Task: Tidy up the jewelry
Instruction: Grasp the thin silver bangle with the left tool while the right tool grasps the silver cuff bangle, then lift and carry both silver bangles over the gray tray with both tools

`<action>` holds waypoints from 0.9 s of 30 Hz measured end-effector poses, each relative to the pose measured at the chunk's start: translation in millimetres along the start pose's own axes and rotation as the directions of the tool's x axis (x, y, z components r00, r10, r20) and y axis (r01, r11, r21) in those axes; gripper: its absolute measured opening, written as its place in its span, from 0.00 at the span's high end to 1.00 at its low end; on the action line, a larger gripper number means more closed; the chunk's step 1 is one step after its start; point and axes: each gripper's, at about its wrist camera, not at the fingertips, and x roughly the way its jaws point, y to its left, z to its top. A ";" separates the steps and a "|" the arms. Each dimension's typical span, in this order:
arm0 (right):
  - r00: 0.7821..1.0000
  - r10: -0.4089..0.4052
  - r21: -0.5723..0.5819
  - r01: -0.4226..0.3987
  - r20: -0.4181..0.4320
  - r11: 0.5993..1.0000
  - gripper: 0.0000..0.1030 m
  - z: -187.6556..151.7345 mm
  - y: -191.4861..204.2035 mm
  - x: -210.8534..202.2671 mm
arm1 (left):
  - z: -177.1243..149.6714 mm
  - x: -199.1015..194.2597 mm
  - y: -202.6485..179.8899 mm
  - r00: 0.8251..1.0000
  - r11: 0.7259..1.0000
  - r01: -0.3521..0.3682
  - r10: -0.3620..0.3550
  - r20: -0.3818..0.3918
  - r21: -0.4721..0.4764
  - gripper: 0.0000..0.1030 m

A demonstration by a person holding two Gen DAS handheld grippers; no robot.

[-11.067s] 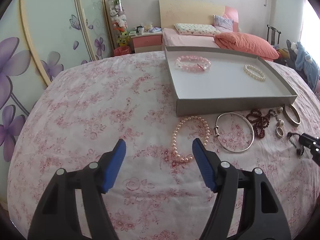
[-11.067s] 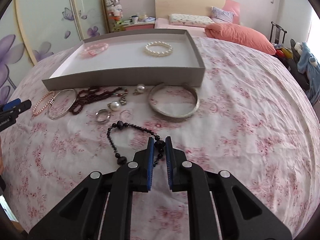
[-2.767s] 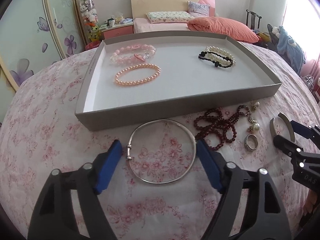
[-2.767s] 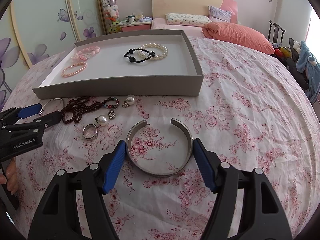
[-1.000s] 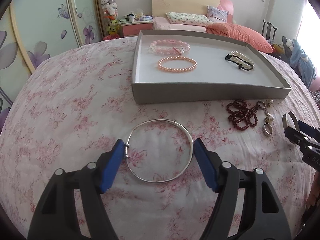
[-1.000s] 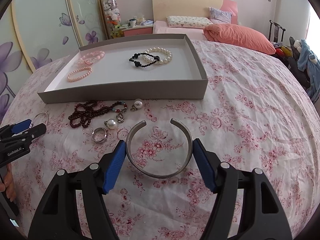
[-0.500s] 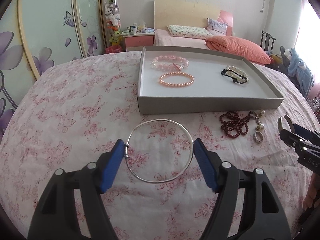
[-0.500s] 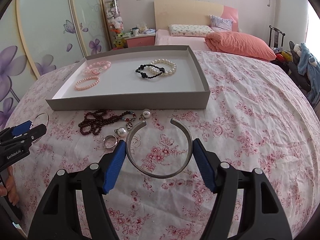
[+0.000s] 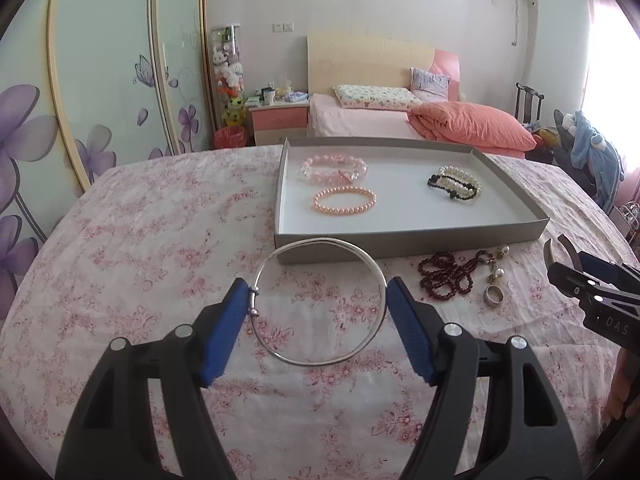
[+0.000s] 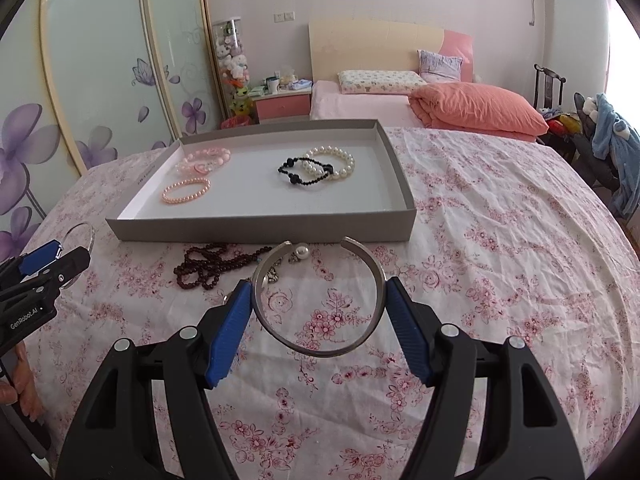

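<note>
Both grippers hover just short of the grey tray (image 9: 408, 236). L gripper (image 9: 318, 308) pinches a thin silver bangle (image 9: 320, 300) across its width; R gripper (image 10: 319, 306) pinches an open silver cuff (image 10: 320, 300) likewise. Risk: smooth round metal may pop from the pads, or bangles land on bracelets already inside the tray.

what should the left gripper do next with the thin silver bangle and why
Probably carry it forward over the near wall of the gray tray and lower it onto bare floor. The left gripper grips the thin silver bangle off the cloth, and beaded bracelets already lie inside.
</note>
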 end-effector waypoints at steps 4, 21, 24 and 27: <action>0.999 -0.006 -0.002 0.006 0.050 1.000 0.34 2.6 2.1 -9.2 | 1.2 -8.6 -3.9 0.999 1.000 -0.013 0.012 0.039 0.007 0.33; 0.935 -0.028 -0.076 0.059 0.354 0.995 0.34 21.1 20.8 -63.8 | 18.1 -51.4 -24.3 0.971 0.999 -0.034 0.023 0.237 0.039 0.33; 0.917 -0.028 -0.080 0.065 0.399 0.995 0.34 25.0 23.5 -70.1 | 24.0 -57.6 -27.1 0.963 0.999 -0.033 0.022 0.269 0.035 0.33; 0.904 -0.028 -0.077 0.067 0.426 0.995 0.34 29.6 25.9 -73.0 | 28.5 -64.5 -29.4 0.953 0.999 -0.037 0.026 0.303 0.030 0.33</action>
